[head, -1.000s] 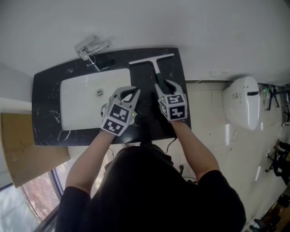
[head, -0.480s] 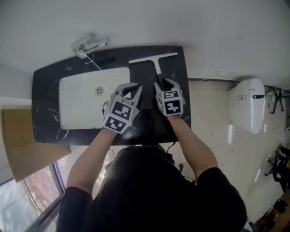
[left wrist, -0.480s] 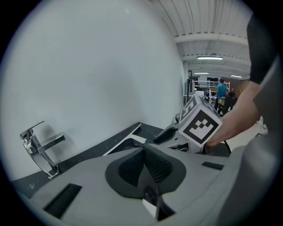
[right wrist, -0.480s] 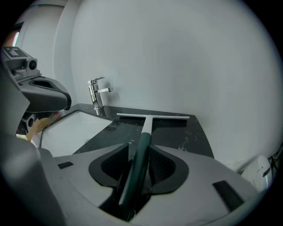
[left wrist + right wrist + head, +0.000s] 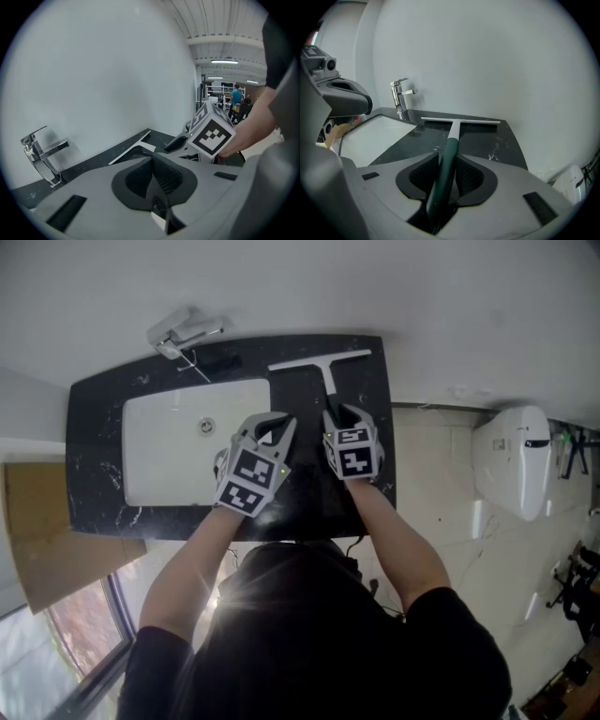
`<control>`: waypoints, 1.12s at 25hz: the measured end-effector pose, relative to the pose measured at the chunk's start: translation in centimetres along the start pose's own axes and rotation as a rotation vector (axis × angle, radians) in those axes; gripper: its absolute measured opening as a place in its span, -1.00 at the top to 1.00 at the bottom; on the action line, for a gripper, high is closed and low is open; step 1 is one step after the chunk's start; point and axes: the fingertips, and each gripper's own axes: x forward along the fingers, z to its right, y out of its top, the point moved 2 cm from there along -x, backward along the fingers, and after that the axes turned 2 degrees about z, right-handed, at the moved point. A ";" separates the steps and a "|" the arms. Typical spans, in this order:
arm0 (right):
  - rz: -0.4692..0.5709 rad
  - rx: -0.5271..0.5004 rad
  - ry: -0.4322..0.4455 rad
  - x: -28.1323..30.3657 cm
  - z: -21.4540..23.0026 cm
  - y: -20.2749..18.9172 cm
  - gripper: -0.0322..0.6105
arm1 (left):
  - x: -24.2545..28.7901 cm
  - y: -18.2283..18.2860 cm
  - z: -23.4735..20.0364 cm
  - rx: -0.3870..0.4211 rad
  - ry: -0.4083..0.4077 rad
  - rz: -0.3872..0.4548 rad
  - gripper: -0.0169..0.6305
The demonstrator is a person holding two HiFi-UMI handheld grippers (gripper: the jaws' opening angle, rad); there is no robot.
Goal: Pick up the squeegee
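The squeegee (image 5: 321, 361) lies on the black marble counter (image 5: 94, 399), right of the basin, its white blade along the back wall and its dark green handle (image 5: 449, 154) pointing toward me. My right gripper (image 5: 339, 414) is down on the handle's near end; its jaws are closing, and the pads touch the handle on both sides (image 5: 445, 171). The squeegee still rests on the counter. My left gripper (image 5: 272, 424) hovers over the basin's right edge, shut with nothing in it (image 5: 157, 176). In the left gripper view, the squeegee (image 5: 127, 152) lies past my right gripper (image 5: 177, 143).
A white basin (image 5: 169, 442) is sunk into the counter, with a chrome faucet (image 5: 184, 334) at the back left. The white wall runs right behind the blade. A white toilet (image 5: 511, 460) stands to the right of the counter, and a cardboard sheet (image 5: 56, 540) lies at the left.
My right gripper sank onto the squeegee handle, and both grippers edged slightly toward the wall. The squeegee has not moved.
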 end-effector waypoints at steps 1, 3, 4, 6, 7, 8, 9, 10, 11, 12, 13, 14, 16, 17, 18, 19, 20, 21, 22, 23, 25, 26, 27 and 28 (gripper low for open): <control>-0.001 -0.002 0.000 0.0 0.0 0.0 0.50 | 0.0 0.0 0.0 -0.001 0.002 0.000 0.93; -0.001 0.003 -0.009 0.0 0.1 0.0 0.51 | -0.1 -0.1 0.0 -0.002 0.005 0.000 0.93; 0.003 0.009 -0.018 -0.1 0.2 0.0 0.53 | -0.2 -0.1 0.0 -0.002 0.006 0.001 0.93; 0.019 0.024 -0.030 -0.5 0.6 0.3 0.55 | -0.4 -0.1 0.1 -0.003 0.009 0.002 0.93; 0.030 0.028 -0.032 -0.7 0.7 0.5 0.57 | -0.5 -0.1 0.1 -0.003 0.011 0.003 0.93; 0.040 0.030 -0.032 -0.9 0.8 0.7 0.57 | -0.5 -0.1 0.1 -0.004 0.014 0.003 0.93; 0.047 0.032 -0.031 -1.1 0.8 0.9 0.58 | -0.6 -0.1 0.1 -0.005 0.016 0.003 0.93; 0.054 0.034 -0.031 -1.3 0.8 0.9 0.58 | -0.8 0.0 0.1 -0.005 0.017 0.005 0.93; 0.059 0.034 -0.031 -1.5 0.9 1.0 0.58 | -0.9 0.0 0.2 -0.004 0.019 0.007 0.93; 0.065 0.032 -0.031 -1.7 0.8 1.0 0.58 | -1.1 0.0 0.2 -0.002 0.020 0.009 0.93; 0.075 0.033 -0.032 -2.0 0.8 1.2 0.58 | -1.2 0.1 0.2 0.000 0.022 0.012 0.93; 0.088 0.034 -0.034 -2.3 0.8 1.3 0.58 | -1.5 0.2 0.2 0.003 0.023 0.015 0.93; 0.112 0.033 -0.037 -3.1 0.6 1.8 0.58 | -2.0 0.3 0.2 0.009 0.025 0.023 0.93; 0.124 0.031 -0.039 -3.5 0.4 2.0 0.58 | -2.4 0.4 0.2 0.012 0.025 0.029 0.93; 0.136 0.027 -0.042 -4.0 0.2 2.1 0.58 | -2.8 0.5 0.3 0.015 0.024 0.035 0.93; 0.150 0.025 -0.045 -4.6 0.0 2.3 0.58 | -3.3 0.6 0.4 0.019 0.023 0.042 0.93; 0.163 0.024 -0.047 -5.4 -0.4 2.6 0.58 | -3.8 0.7 0.5 0.025 0.020 0.050 0.93; 0.176 0.025 -0.048 -6.3 -0.9 2.9 0.58 | -4.4 0.8 0.6 0.030 0.017 0.059 0.93; 0.189 0.026 -0.051 -7.2 -1.4 3.1 0.58 | -5.0 0.9 0.8 0.037 0.012 0.069 0.93; 0.204 0.027 -0.057 -8.2 -1.9 3.3 0.58 | -5.7 0.9 0.9 0.043 0.006 0.081 0.93; 0.234 0.029 -0.074 -10.2 -3.1 3.6 0.58 | -7.4 0.8 1.2 0.055 -0.007 0.103 0.93; 0.248 0.029 -0.082 -11.2 -3.8 3.6 0.58 | -8.3 0.7 1.3 0.060 -0.013 0.114 0.93; 0.262 0.029 -0.091 -12.3 -4.6 3.6 0.58 | -9.3 0.6 1.5 0.065 -0.020 0.125 0.93; 0.276 0.030 -0.100 -13.5 -5.5 3.6 0.58 | -10.4 0.4 1.6 0.071 -0.026 0.136 0.93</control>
